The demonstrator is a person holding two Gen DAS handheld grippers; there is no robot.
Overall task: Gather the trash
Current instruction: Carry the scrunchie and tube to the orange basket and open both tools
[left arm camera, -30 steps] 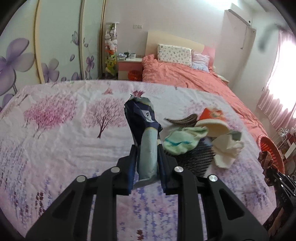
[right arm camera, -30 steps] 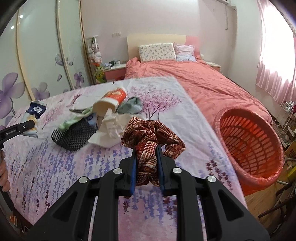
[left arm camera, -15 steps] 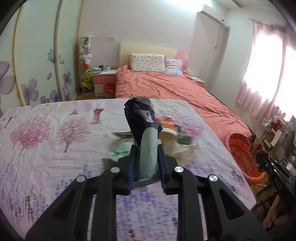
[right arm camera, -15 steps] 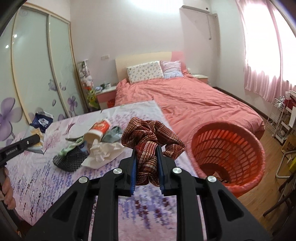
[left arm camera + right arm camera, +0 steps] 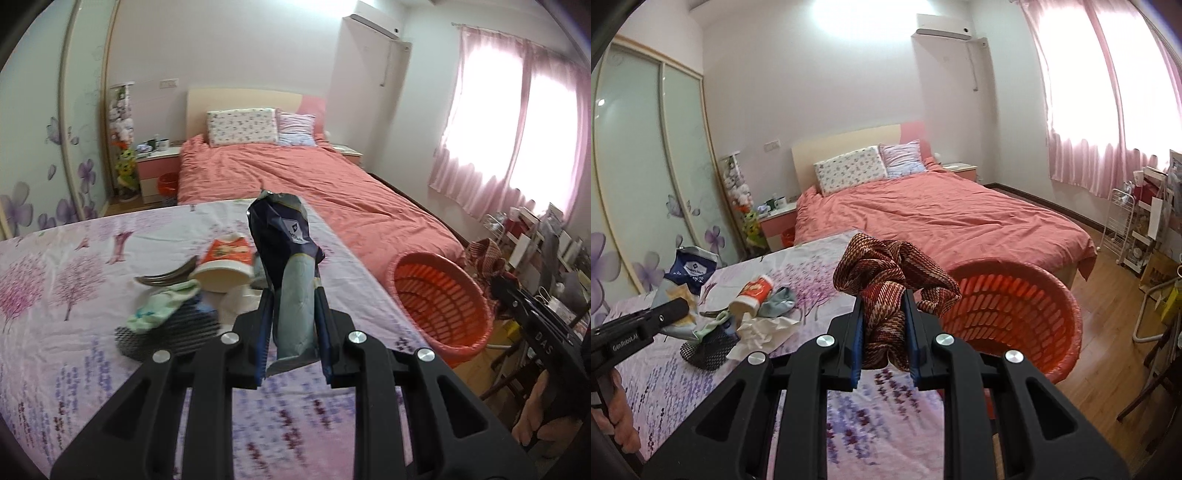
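My left gripper (image 5: 293, 321) is shut on a dark blue and pale snack bag (image 5: 288, 266), held upright above the flowered sheet. My right gripper (image 5: 884, 321) is shut on a crumpled red-brown patterned cloth (image 5: 890, 273), level with the near rim of the orange basket (image 5: 1015, 317). From the left wrist view the basket (image 5: 436, 299) stands on the floor to the right of the bed corner, with the cloth (image 5: 485, 254) held at its far edge. A pile lies on the sheet: a red paper cup (image 5: 225, 262), a pale green sock (image 5: 162, 306), a black mesh piece (image 5: 166, 334), white tissue (image 5: 761, 330).
The flowered sheet (image 5: 74, 332) covers the near surface. Behind it is a bed with a salmon cover (image 5: 942, 218), pillows and a nightstand (image 5: 159, 166). Glass wardrobe doors (image 5: 646, 166) stand left. A white wire rack (image 5: 1134, 229) and clutter stand by the pink curtains on the wooden floor.
Both grippers have swung right and risen with their loads. The basket has come into the left wrist view and sits closer behind the cloth. The pile has slid left.
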